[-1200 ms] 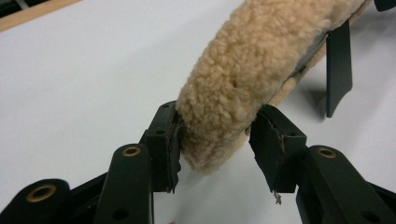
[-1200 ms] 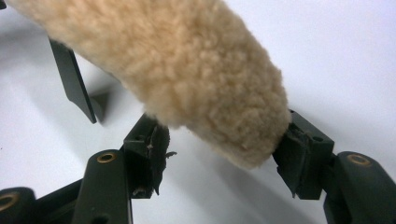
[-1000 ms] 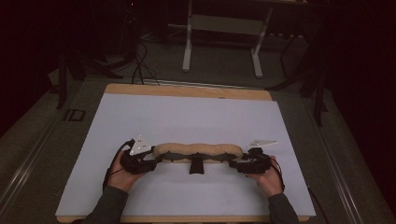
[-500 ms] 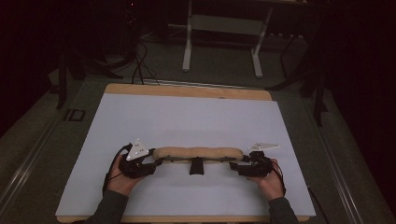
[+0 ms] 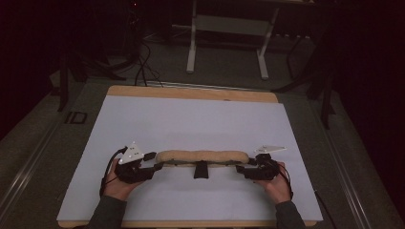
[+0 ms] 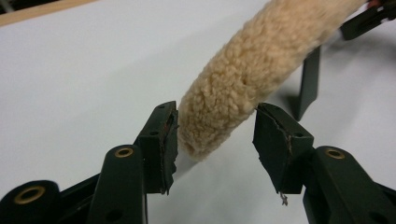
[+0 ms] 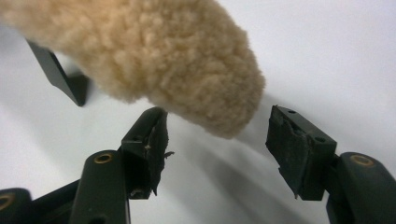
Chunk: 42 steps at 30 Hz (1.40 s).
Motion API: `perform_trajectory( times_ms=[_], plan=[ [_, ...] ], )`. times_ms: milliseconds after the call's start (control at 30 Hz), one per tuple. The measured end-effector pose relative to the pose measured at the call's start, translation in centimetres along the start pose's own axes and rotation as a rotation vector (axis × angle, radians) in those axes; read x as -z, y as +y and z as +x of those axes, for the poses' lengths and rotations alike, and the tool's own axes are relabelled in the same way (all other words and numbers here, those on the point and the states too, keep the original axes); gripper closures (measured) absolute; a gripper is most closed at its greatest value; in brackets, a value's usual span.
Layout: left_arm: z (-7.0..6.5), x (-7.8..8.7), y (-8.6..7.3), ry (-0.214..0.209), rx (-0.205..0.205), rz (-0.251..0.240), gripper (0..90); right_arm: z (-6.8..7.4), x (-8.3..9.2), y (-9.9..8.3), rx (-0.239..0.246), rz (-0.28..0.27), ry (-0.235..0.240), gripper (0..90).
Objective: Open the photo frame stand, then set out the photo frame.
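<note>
A long tan fleece roll (image 5: 202, 156) lies crosswise on the white table top (image 5: 191, 119), near the front. A black strap piece (image 5: 201, 170) sticks out from under its middle. My left gripper (image 5: 154, 163) is at the roll's left end and my right gripper (image 5: 242, 170) at its right end. In the left gripper view the gripper (image 6: 215, 135) is open, with the fleece roll's (image 6: 252, 70) end between the jaws, against the left one. In the right gripper view the gripper (image 7: 217, 135) is open wide; the fleece roll's (image 7: 154, 56) tip hangs over the gap.
The table's wooden far edge (image 5: 191, 93) runs across the back. Beyond it, on the dark floor, stand a white metal frame (image 5: 227, 24) and loose cables (image 5: 141, 71). Bare white surface lies behind the roll and to both sides.
Both hands and the roll have shifted slightly toward the near edge. The roll, bumpy a second ago, now lies straighter between the grippers.
</note>
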<state>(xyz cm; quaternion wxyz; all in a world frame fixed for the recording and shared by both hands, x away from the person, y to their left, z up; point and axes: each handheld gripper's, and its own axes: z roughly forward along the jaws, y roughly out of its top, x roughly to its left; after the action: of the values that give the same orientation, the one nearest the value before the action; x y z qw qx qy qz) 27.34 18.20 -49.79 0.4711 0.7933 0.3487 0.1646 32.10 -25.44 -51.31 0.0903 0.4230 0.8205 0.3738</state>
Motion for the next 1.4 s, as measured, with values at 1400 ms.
perform_trajectory(
  times_ms=[1400],
  plan=[
    [3.3,3.1,-0.1,0.046,0.237,-0.204,58.9,-0.2,1.4,-0.3,0.002,0.04,0.033,50.5]
  ],
)
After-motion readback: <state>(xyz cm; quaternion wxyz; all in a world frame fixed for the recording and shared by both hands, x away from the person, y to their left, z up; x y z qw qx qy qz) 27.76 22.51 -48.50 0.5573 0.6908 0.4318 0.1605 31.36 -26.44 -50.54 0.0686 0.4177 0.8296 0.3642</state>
